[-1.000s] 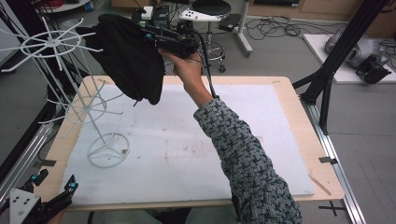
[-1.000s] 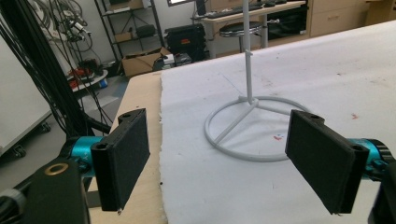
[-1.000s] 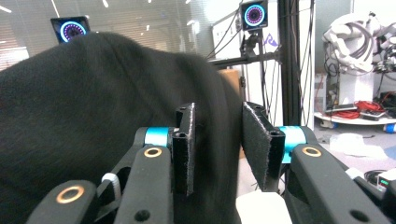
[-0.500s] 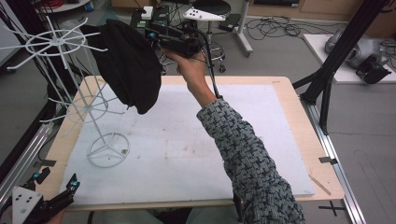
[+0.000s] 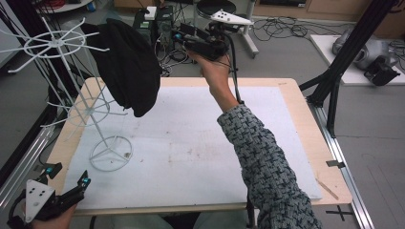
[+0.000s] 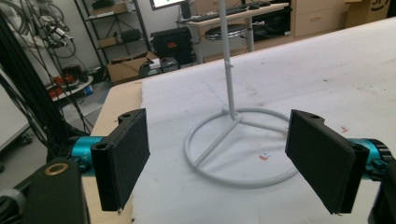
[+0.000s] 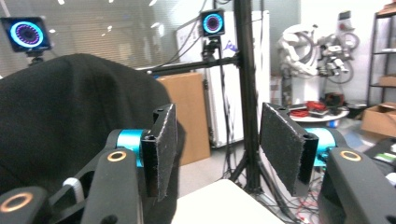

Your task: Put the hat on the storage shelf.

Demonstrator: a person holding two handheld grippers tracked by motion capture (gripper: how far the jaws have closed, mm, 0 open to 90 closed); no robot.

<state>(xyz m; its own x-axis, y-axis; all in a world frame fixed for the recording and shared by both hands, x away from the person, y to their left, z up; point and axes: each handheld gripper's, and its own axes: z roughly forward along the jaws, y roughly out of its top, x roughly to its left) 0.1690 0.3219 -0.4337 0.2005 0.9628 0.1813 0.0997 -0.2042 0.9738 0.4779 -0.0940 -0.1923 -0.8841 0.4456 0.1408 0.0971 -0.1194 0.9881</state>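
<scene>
One black cap (image 5: 128, 67) beside right tongs (image 5: 179, 37)

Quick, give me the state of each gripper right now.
Left gripper: open, holding nothing.
Right gripper: open, jaws have just been opening, nothing between them; black hat hangs on the rack.

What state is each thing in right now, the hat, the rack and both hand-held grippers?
Hat: hanging on the rack's upper prongs, free of both grippers.
Rack: upright on the table, ring base flat.
Right hand-held gripper: jaws apart and just been opening, nothing between them, beside the hat.
Left hand-held gripper: open, empty, low at the table's near corner, facing the rack's base.
</scene>
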